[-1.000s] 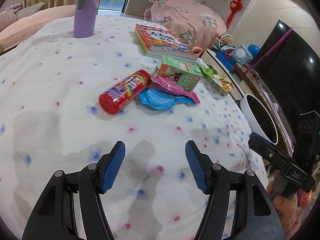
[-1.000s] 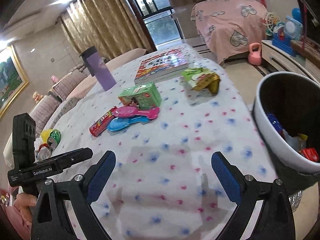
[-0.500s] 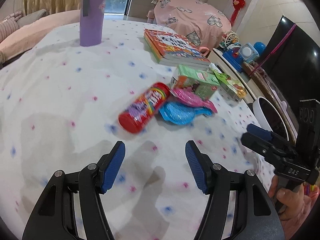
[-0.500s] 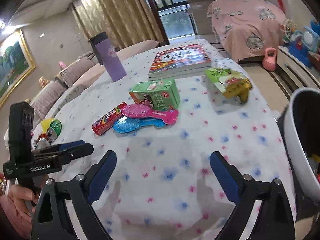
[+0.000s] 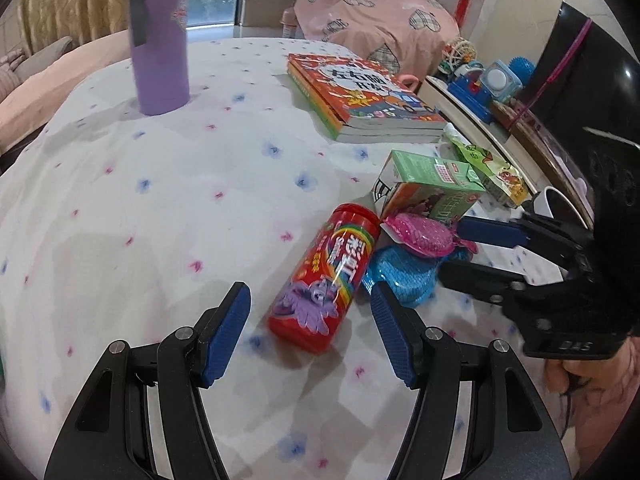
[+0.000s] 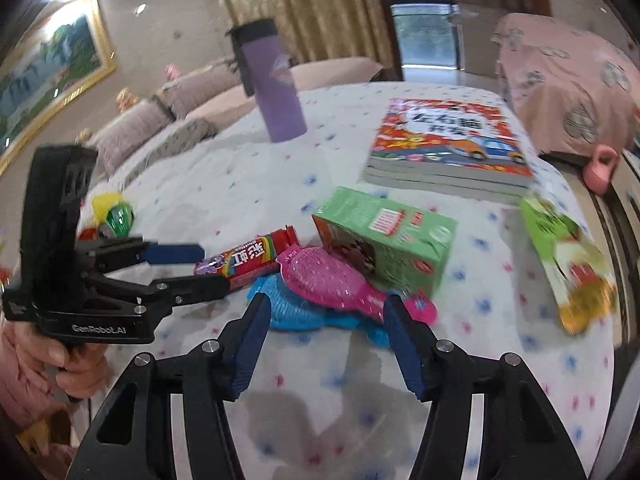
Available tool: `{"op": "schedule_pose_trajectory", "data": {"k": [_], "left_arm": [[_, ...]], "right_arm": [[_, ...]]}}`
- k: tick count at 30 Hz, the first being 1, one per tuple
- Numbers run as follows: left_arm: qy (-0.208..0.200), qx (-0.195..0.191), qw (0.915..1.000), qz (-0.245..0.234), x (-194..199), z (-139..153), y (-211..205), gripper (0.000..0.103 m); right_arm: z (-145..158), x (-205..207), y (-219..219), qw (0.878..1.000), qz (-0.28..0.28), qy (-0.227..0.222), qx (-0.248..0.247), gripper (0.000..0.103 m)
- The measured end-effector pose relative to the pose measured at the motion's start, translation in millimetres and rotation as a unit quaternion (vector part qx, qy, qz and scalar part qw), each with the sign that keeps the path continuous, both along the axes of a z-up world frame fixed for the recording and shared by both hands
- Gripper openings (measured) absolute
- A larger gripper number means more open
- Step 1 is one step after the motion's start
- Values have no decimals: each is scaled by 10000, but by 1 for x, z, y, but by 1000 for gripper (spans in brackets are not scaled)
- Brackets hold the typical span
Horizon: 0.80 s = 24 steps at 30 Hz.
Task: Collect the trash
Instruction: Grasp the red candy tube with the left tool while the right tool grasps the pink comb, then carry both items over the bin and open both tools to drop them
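A red candy tube (image 5: 326, 280) lies on the white dotted cloth, its near end between the open jaws of my left gripper (image 5: 310, 320). Beside it lie a pink wrapper (image 5: 420, 232) over a blue wrapper (image 5: 404, 272), a green carton (image 5: 432, 188) and a green-yellow snack bag (image 5: 488, 168). My right gripper (image 6: 326, 328) is open and straddles the pink wrapper (image 6: 332, 276) and blue wrapper (image 6: 296, 312). The tube (image 6: 248, 260), carton (image 6: 384, 236) and snack bag (image 6: 568, 256) also show in the right wrist view.
A purple bottle (image 5: 160, 36) stands at the back. A stack of books (image 5: 364, 96) lies at the back right. The white bin's rim (image 5: 560, 200) shows past the table's right edge. Crushed cans (image 6: 116, 216) lie at the far left.
Both grippers have moved in toward the pile. The tube now lies between the left jaws, and the wrappers between the right jaws. The right jaws have narrowed.
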<state>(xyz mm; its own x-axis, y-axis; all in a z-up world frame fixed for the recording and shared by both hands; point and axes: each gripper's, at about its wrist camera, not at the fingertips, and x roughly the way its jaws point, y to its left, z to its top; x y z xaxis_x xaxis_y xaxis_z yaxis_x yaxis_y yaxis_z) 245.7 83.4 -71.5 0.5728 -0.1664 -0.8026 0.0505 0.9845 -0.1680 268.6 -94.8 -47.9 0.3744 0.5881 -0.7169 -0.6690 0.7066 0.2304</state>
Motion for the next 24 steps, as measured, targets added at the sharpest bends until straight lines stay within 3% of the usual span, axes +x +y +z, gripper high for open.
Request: {"op": "schedule_pose_trajectory", "data": {"k": [6,8,9,10,12,16,24], "left_arm": [[113,56,9996,-249,10,-8,-6,63],[88,96,9996,-264,10,-8,-8,61],[79,64,9995,-296,9,-8,-8,54],[84,21,9995,-317,9,-8,-8,50],[99,-30,9993,-361,9,-8,-10,38],[13,22,9993,-379,-2,-4,-17,35],[-239,-291,9990,-242,-37,11,-26,34]], "right_arm": [[-14,20,10,9995,205,155,-173,58],[-17,27,8,9993,203,282,-139,49],[-17,28,6,9992,202,350,-77,48],[-17,28,3,9991,166,387,-35,41],[-16,25,-3,9991,100,413,-8,39],[-14,15,-14,9990,-77,445,-6,29],[-10,-9,-53,9938,-756,707,403,16]]}}
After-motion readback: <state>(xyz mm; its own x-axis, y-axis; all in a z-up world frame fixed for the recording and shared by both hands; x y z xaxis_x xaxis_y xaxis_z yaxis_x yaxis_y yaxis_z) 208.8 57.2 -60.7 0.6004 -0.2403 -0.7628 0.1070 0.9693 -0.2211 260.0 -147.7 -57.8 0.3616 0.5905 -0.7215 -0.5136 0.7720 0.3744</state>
